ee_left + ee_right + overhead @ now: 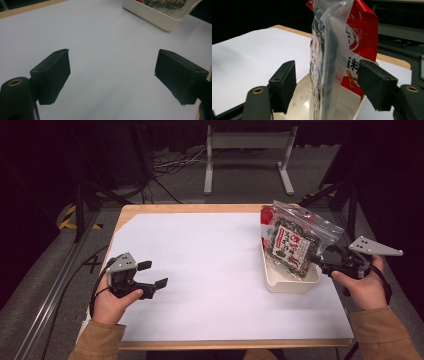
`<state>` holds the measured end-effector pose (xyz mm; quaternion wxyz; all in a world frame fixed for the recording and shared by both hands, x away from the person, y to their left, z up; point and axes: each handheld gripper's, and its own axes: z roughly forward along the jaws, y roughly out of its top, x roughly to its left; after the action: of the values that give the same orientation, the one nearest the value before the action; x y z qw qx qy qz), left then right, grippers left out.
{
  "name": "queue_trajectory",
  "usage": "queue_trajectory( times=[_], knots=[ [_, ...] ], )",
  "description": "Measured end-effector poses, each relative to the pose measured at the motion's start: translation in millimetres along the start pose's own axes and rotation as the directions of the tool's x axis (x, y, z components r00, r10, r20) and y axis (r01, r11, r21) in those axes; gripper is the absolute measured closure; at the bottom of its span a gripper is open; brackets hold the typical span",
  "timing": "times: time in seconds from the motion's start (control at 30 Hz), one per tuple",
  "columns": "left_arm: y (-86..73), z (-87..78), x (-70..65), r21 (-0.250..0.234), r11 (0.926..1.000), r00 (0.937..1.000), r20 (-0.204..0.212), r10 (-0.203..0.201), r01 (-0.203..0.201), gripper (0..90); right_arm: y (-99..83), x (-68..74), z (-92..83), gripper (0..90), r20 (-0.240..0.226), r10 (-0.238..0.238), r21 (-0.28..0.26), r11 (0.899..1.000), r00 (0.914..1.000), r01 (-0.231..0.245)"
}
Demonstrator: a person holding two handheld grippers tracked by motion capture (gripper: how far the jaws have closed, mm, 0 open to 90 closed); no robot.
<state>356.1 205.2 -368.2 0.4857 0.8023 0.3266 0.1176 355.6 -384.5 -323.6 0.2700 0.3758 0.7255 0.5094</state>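
Observation:
A clear zip bag [295, 240] of dark snack pieces with a red-and-white label stands upright in a white tray [292, 285] at the table's right side. Behind it leans a red packet [266, 216]. My right gripper [320, 260] is at the bag's right edge. In the right gripper view the clear bag [327, 57] stands between the jaws of that gripper [328, 82]; the jaws are open, with a gap on each side of the bag. The red packet [364, 35] rises behind. My left gripper [153, 274] hovers open and empty over the white sheet at the left, also seen as the left gripper [112, 75].
A white sheet [210, 270] covers most of the wooden table [200, 208]. The tray's rim [155, 15] is far across in the left gripper view. Beyond the table stand a white frame's legs [209, 175] and cables on a dark floor.

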Motion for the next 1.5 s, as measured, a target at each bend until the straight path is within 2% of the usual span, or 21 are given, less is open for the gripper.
queue_trajectory(
  times=[0.13,0.2,0.4,0.47,0.57,0.63,0.73,0.93,1.03,1.17,1.23,1.3,1.37,1.5],
  knots=[
    [-1.2,-0.7,1.4,0.005,1.0000,1.0000,-0.006,0.005,-0.005,13.9,0.4,6.1,-11.0,31.4,0.013,-0.031,0.015,0.999,0.9994,0.031],
    [-1.5,-1.5,1.1,0.002,0.9999,0.9999,-0.001,-0.012,0.012,13.9,0.8,9.8,-17.4,31.3,0.016,-0.038,0.013,0.999,0.9992,0.037],
    [-1.3,-2.4,0.5,0.004,1.0000,1.0000,-0.005,0.006,-0.006,13.8,0.9,17.3,-28.6,31.2,0.022,-0.051,0.017,0.999,0.9985,0.050],
    [-3.1,-2.5,0.4,0.008,1.0000,1.0000,0.001,-0.005,0.005,13.8,0.5,20.9,-32.2,31.2,0.024,-0.054,0.022,0.998,0.9983,0.053],
    [-5.9,-4.3,2.5,0.016,0.9999,0.9999,-0.009,-0.005,0.005,13.8,-0.6,27.5,-35.7,31.2,0.013,-0.064,0.020,0.998,0.9979,0.064],
    [-7.3,-6.4,3.6,0.011,0.9998,0.9998,-0.007,-0.019,0.019,13.8,-0.9,30.9,-37.1,31.2,0.007,-0.068,0.015,0.998,0.9977,0.068],
    [-8.3,-9.4,4.3,0.006,0.9999,0.9998,-0.013,-0.014,0.014,13.8,-0.1,37.4,-38.7,31.2,-0.004,-0.071,0.002,0.997,0.9975,0.071],
    [-10.9,-13.4,2.1,0.002,1.0000,1.0000,-0.007,-0.004,0.004,13.7,0.5,48.3,-33.7,30.7,-0.053,-0.088,-0.011,0.996,0.9947,0.088],
    [-12.1,-15.3,2.0,0.003,1.0000,1.0000,-0.003,0.002,-0.002,13.6,0.5,56.2,-27.5,29.9,-0.120,-0.117,-0.034,0.993,0.9859,0.113],
    [-13.2,-17.2,0.6,-0.002,1.0000,1.0000,0.002,0.001,-0.001,13.6,-0.2,64.1,-19.9,29.4,-0.156,-0.126,-0.042,0.992,0.9796,0.121],
    [-13.3,-18.1,0.5,-0.004,0.9999,0.9999,0.002,0.015,-0.015,13.6,-1.0,68.3,-15.3,29.3,-0.174,-0.124,-0.041,0.992,0.9768,0.119],
    [-14.0,-19.0,-1.0,-0.005,1.0000,1.0000,0.009,0.003,-0.003,13.5,-1.6,72.6,-10.1,29.1,-0.191,-0.121,-0.041,0.993,0.9742,0.115],
    [-13.9,-19.9,0.0,-0.010,0.9998,0.9998,0.013,0.017,-0.017,13.4,-2.1,76.4,-5.0,29.1,-0.205,-0.120,-0.044,0.993,0.9714,0.114],
    [-14.3,-22.2,1.0,-0.020,0.9998,0.9999,0.015,0.006,-0.006,13.4,-3.4,87.3,8.6,28.7,-0.235,-0.128,-0.037,0.992,0.9636,0.123]
  ],
)
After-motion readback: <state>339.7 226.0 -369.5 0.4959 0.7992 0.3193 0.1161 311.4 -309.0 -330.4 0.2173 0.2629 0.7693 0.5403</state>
